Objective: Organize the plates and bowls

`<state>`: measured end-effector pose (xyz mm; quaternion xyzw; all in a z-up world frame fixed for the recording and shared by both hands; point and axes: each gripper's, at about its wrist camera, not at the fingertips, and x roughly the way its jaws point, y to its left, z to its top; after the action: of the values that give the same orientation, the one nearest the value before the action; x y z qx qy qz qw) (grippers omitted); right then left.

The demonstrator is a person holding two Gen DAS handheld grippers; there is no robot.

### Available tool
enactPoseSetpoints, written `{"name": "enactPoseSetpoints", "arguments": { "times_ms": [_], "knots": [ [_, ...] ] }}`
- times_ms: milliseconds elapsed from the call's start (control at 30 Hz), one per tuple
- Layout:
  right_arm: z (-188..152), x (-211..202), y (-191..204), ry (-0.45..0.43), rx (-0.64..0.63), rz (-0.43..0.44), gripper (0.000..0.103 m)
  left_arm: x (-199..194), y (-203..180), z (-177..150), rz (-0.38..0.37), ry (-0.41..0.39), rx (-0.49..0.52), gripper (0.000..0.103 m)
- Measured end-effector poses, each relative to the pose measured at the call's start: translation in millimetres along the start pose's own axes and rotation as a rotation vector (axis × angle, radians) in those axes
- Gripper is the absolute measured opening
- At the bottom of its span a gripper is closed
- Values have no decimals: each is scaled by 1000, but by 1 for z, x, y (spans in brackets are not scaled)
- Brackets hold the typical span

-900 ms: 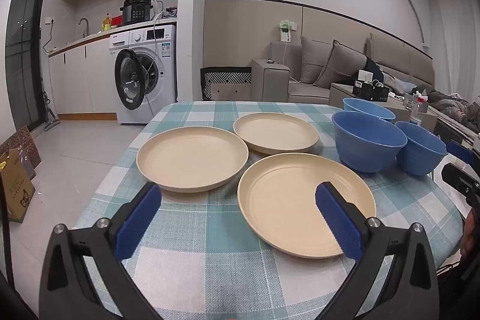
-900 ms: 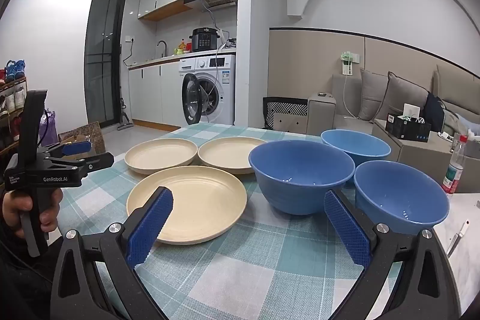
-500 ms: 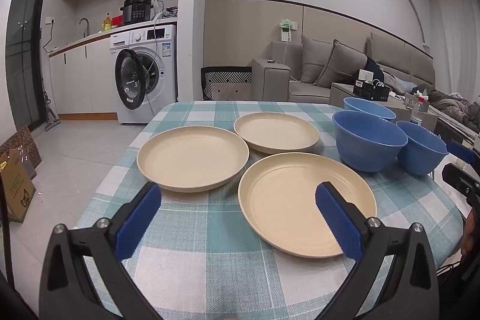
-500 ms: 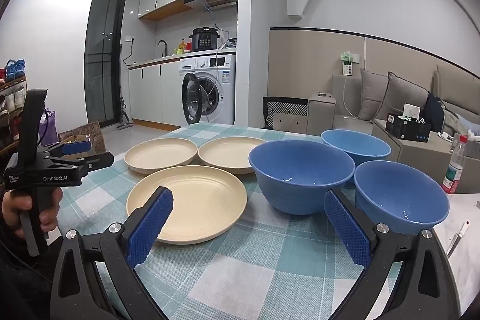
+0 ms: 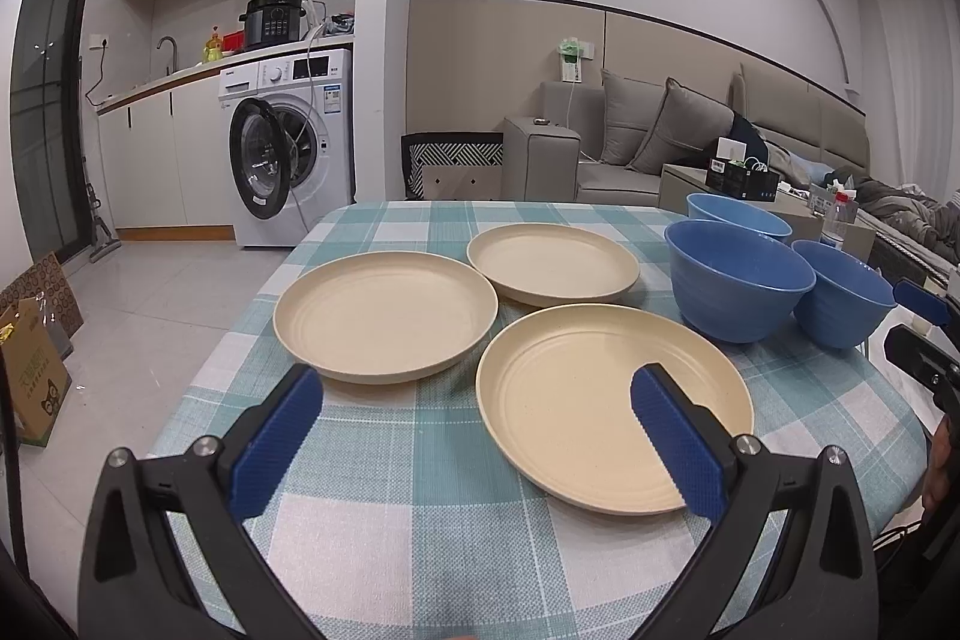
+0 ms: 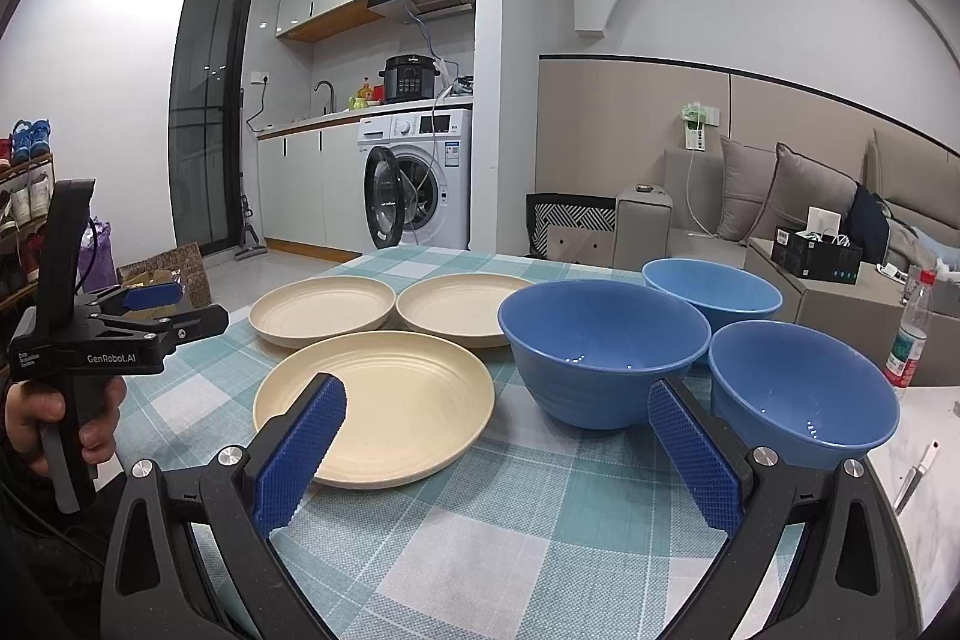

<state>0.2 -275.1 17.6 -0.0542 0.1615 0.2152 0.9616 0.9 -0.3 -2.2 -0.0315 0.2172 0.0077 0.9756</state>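
Three cream plates lie flat on the checked tablecloth: a near plate (image 5: 600,400) (image 6: 384,403), a left plate (image 5: 384,313) (image 6: 321,310) and a far plate (image 5: 552,263) (image 6: 459,307). Three blue bowls stand upright to their right: a big middle bowl (image 5: 735,280) (image 6: 600,349), a far bowl (image 5: 735,215) (image 6: 711,291) and a near right bowl (image 5: 840,301) (image 6: 801,391). My left gripper (image 5: 474,430) hovers open over the near table edge, in front of the near plate. My right gripper (image 6: 495,451) hovers open in front of the middle bowl. Neither holds anything.
The table (image 5: 420,520) drops off to tiled floor on the left. A cardboard box (image 5: 30,370) stands on that floor, and a washing machine (image 5: 288,148) with its door open is behind. A sofa (image 5: 660,142) and a water bottle (image 6: 909,328) are on the right.
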Motion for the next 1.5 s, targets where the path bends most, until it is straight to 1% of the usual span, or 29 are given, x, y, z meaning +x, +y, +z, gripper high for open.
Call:
{"name": "enactPoseSetpoints", "arguments": {
  "times_ms": [1500],
  "knots": [
    [-1,-1,1,-2,-5,-2,103,5,-4,-6,-8,17,19,103]
  ]
}}
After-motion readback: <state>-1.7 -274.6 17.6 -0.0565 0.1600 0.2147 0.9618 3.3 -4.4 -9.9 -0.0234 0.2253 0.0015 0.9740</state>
